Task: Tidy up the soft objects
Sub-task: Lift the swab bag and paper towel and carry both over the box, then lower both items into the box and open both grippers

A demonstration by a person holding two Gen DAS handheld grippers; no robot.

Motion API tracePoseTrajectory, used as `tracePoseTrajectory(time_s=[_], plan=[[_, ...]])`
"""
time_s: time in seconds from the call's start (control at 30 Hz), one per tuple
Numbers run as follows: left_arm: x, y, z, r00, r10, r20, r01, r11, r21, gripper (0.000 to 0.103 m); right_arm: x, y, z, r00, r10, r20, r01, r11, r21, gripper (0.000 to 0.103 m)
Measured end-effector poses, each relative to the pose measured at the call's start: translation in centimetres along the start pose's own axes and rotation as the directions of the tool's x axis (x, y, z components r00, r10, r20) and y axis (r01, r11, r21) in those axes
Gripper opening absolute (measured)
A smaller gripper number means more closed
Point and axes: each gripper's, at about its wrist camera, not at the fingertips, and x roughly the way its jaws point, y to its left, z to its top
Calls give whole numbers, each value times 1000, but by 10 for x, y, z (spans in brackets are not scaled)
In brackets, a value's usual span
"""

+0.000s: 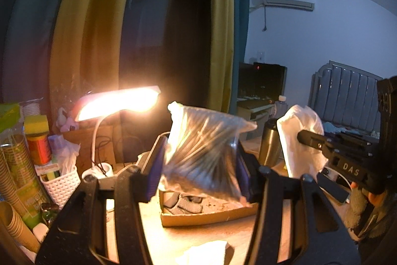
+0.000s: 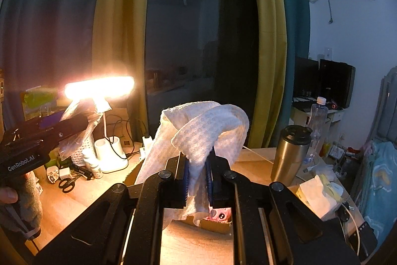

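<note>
My left gripper (image 1: 198,165) is shut on a clear plastic bag of cotton swabs (image 1: 206,150) and holds it above a shallow cardboard box (image 1: 208,215) with grey pads inside. My right gripper (image 2: 197,178) is shut on a white cloth (image 2: 198,135), lifted over the box's far end (image 2: 213,224). The right gripper and cloth (image 1: 300,140) show at the right of the left wrist view. The left gripper with its bag (image 2: 79,126) shows at the left of the right wrist view.
A lit desk lamp (image 1: 119,101) glares at the back left. Paper cups (image 1: 15,165), a white basket (image 1: 62,183) and bottles crowd the left edge. A steel tumbler (image 2: 290,153), water bottle (image 2: 316,116) and tissue pack (image 2: 317,195) stand right. Scissors (image 2: 67,183) lie left. A white tissue (image 1: 206,252) lies in front.
</note>
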Motion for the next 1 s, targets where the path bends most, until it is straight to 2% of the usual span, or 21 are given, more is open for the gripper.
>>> tracePoseTrajectory(time_s=[0.37, 0.53, 0.83, 1.0], plan=[[33, 8, -1, 1000, 2, -18, -2, 1000, -6, 52, 26, -7, 1, 1000, 9, 1, -9, 1000, 4, 12], [57, 14, -10, 999, 7, -54, -8, 1000, -17, 52, 42, -12, 0, 1000, 12, 1, -12, 1000, 14, 12], [75, 15, -15, 999, -32, -10, 32, 999, -3, 52, 70, -16, -3, 999, 45, 3, -45, 999, 13, 12], [90, 13, -23, 999, -30, -20, 30, 1000, 3, 52, 86, -17, -13, 999, 51, -5, -50, 999, 12, 12]])
